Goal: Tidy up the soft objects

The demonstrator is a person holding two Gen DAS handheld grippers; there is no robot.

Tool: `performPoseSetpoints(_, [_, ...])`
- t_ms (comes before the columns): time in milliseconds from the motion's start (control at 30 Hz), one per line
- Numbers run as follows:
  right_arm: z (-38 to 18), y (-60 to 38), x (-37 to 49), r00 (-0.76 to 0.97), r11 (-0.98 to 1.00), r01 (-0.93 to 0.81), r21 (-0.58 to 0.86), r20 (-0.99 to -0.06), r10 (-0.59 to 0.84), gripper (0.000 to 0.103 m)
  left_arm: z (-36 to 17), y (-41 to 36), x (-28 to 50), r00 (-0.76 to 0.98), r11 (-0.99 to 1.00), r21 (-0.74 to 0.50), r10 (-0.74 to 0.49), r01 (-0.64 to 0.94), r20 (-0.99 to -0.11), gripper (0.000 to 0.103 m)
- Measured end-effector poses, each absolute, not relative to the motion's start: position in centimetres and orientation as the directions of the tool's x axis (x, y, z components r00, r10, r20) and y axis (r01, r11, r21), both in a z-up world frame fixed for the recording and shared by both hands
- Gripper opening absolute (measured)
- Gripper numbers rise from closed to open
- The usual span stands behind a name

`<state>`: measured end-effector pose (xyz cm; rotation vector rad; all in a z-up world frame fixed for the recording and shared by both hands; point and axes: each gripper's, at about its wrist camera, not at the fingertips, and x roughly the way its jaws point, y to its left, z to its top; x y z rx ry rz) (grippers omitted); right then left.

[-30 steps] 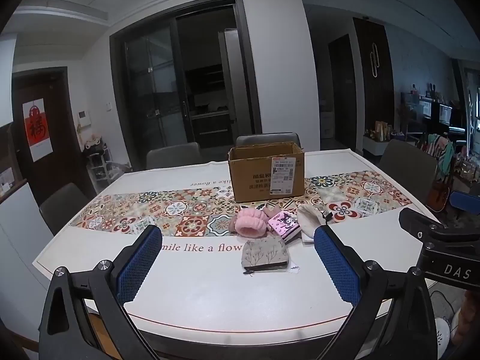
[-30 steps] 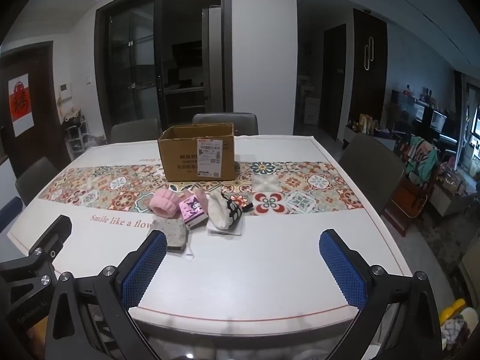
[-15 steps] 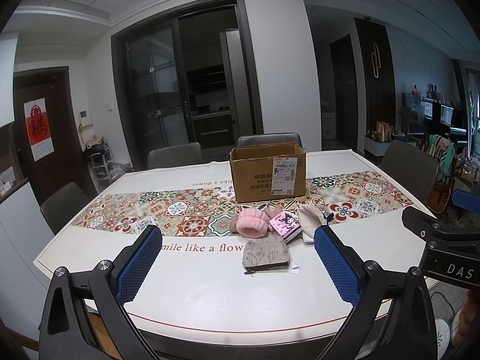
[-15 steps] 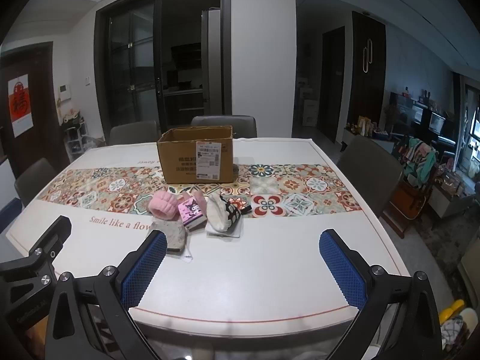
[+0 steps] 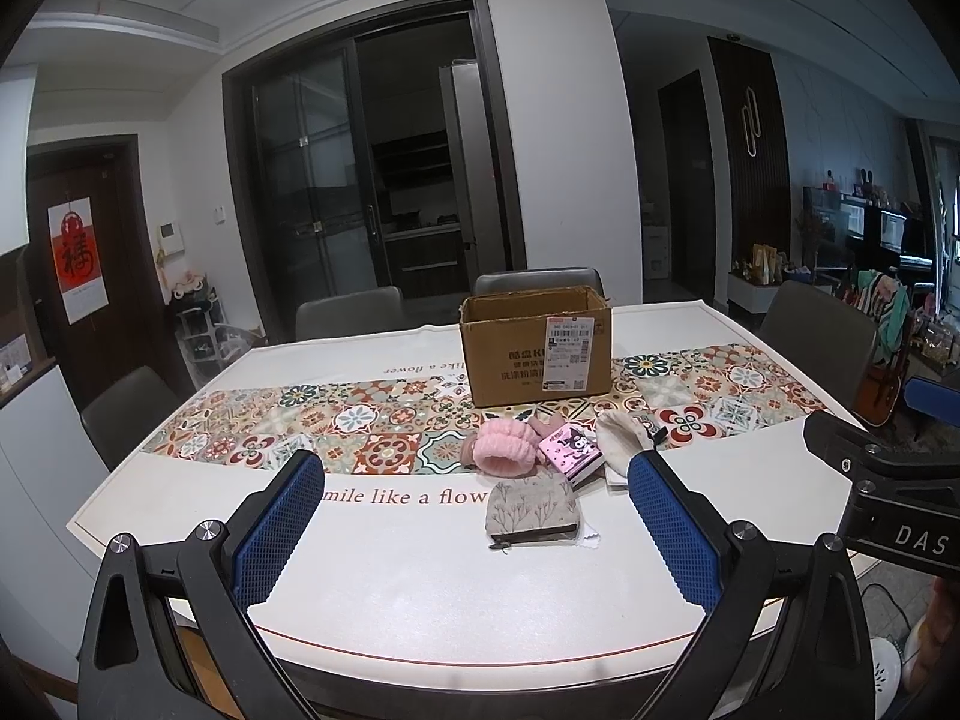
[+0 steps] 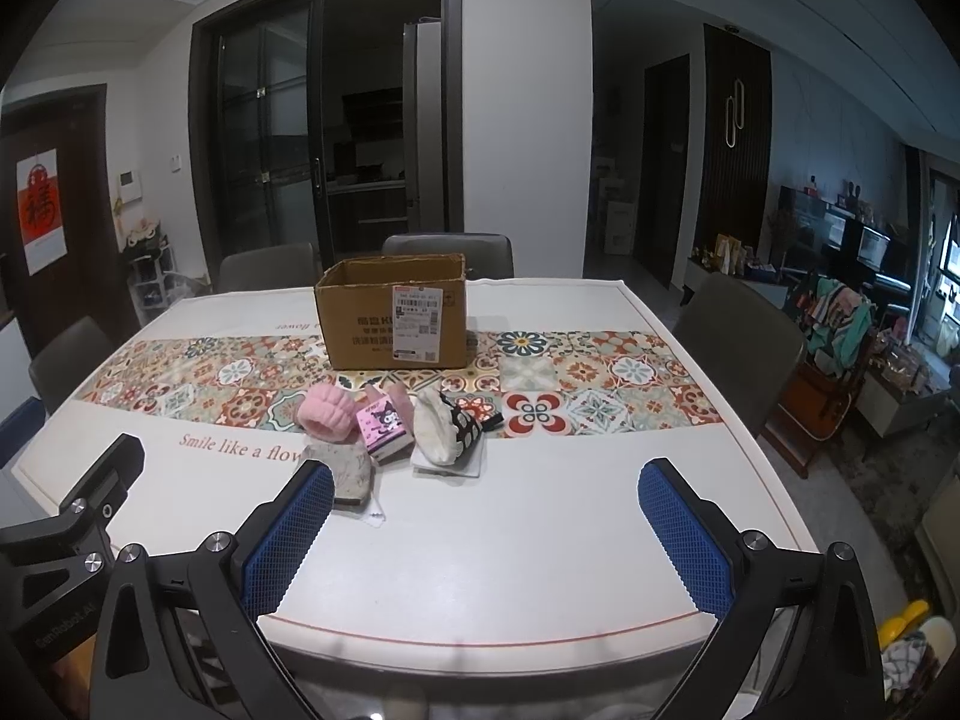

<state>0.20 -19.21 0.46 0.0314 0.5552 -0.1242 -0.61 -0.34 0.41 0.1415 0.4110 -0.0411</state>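
A home dining room: table [image 5: 420,570], chairs [image 6: 738,348], probably a kitchen behind glass doors [image 5: 336,180].

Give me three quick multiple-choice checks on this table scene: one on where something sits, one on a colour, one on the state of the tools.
1. Where is the open brown cardboard box?
A. On the patterned tile runner, behind the soft items
B. On a chair
C. At the near table edge

2. What colour is the fluffy rolled scrunchie-like band?
A. Green
B. Pink
C. Black

3. How do the left tool and right tool stand?
A. Both shut on cloth
B. One holds the box
C. Both open, holding nothing

Answers: 1 A, the box stands on the runner beyond the pile. 2 B, it is plainly pink. 3 C, the blue pads are spread wide with only table between them.
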Motion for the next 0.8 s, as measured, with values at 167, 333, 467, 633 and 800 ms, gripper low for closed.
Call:
performPoseSetpoints(167, [0.61, -19.25, 0.23, 0.843, 0.992, 0.126, -0.004, -0.527, -0.109, 0.103, 0.40, -0.33, -0.61, 0.916, 0.989, 0.129, -0.012, 0.069, -0.402, 0.103])
performPoseSetpoints(333, [0.60, -19.23, 0.22, 0.843, 0.992, 0.127, -0.006, -0.527, -0.111, 0.103, 0.40, -0.27, -0.64, 0.916, 0.989, 0.128, -0.012, 0.070, -0.402, 0.103])
performPoseSetpoints(467, [0.61, -19.27, 0.18, 0.843, 0.992, 0.126, -0.006, -0.526, -0.110, 0.103, 0.38, -0.29, -0.63, 0.916, 0.989, 0.128, -0.013, 0.070, -0.402, 0.103])
performPoseSetpoints(633, [0.71, -19.34, 0.16, 0.843, 0.992, 0.127, -0.006, -0.527, -0.111, 0.103, 0.36, -0.25, -0.65, 0.916, 0.989, 0.128, -0.013, 0.070, -0.402, 0.103])
performPoseSetpoints(800, [0.53, -19.27, 0.16, 0.843, 0.992, 0.127, -0.006, -0.526, -0.111, 0.103, 0.33, -0.27, -0.64, 0.915, 0.989, 0.128, -0.014, 0.072, -0.403, 0.103])
